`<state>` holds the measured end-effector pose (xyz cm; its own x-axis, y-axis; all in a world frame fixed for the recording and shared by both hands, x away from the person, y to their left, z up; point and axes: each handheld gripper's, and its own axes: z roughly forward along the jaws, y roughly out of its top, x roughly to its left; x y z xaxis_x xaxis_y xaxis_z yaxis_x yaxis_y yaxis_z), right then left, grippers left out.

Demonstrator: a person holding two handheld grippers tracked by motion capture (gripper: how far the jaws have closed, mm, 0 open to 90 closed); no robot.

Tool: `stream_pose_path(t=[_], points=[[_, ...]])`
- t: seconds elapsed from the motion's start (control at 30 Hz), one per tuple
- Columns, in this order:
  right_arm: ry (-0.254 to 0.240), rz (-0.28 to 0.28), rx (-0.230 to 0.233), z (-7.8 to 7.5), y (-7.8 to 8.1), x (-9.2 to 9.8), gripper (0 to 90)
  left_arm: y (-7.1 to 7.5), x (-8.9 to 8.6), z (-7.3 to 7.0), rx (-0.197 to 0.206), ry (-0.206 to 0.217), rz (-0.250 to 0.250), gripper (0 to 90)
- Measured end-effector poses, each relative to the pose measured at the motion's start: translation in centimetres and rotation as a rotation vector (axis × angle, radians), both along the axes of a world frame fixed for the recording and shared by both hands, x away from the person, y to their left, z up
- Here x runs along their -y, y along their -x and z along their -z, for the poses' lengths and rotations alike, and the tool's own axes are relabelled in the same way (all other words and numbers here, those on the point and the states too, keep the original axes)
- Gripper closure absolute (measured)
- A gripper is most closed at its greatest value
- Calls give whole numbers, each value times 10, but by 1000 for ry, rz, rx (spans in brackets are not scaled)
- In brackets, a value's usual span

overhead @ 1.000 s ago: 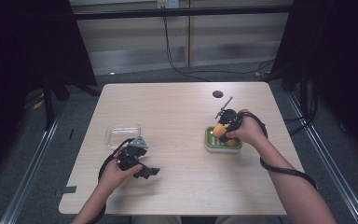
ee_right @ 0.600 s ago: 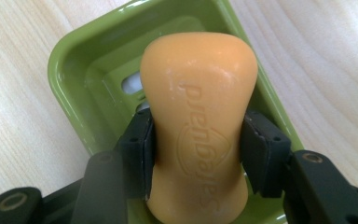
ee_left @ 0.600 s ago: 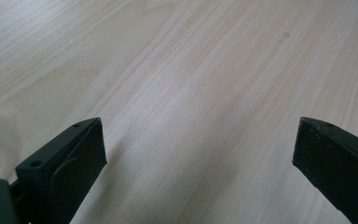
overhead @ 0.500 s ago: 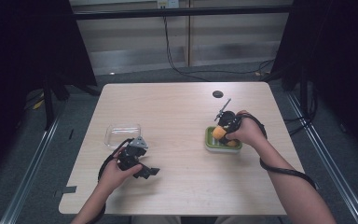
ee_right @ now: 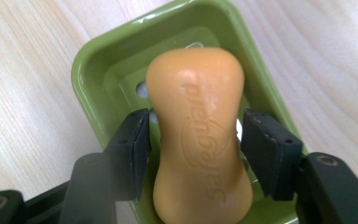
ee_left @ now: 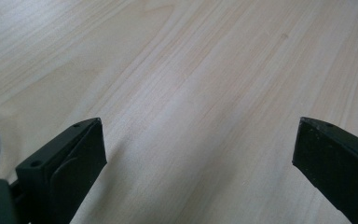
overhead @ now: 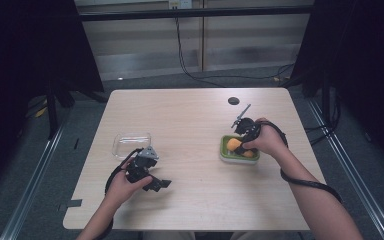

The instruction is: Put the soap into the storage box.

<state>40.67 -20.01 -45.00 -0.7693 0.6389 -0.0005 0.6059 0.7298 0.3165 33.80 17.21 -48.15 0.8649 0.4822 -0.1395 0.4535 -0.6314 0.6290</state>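
Our right tongs (ee_right: 193, 154) have just been opening, soap bar (ee_right: 198, 135) loose between them in the green dish (ee_right: 91, 74); left tongs (ee_left: 198, 154) wide.

A: Any writing to read here?

B: One mark. In the right gripper view the orange soap bar (ee_right: 196, 135) carries a raised brand word pressed into its top face, running along its length and seen upside down.

A: Can you spell it?

B: Not surely; the letters are soft. It sits above a faint ring-shaped emblem.
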Motion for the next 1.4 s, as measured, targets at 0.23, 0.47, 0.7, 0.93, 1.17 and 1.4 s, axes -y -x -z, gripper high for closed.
stream_pose_path(t=[0.23,0.47,0.7,0.93,1.17,1.4], points=[[-56,48,9,-9,4,2,363,1,0,-1,0,-8,3,22],[-101,60,25,-17,10,5,284,0,-1,-3,2,-8,7,22],[-133,47,32,-20,25,2,238,1,1,-3,-1,-12,10,22],[-167,28,47,-22,45,4,226,1,2,-3,3,-2,8,22],[-185,37,64,-20,58,9,219,2,4,-4,3,-14,19,22],[-193,35,70,-13,69,13,214,1,5,-3,2,-12,22,22]])
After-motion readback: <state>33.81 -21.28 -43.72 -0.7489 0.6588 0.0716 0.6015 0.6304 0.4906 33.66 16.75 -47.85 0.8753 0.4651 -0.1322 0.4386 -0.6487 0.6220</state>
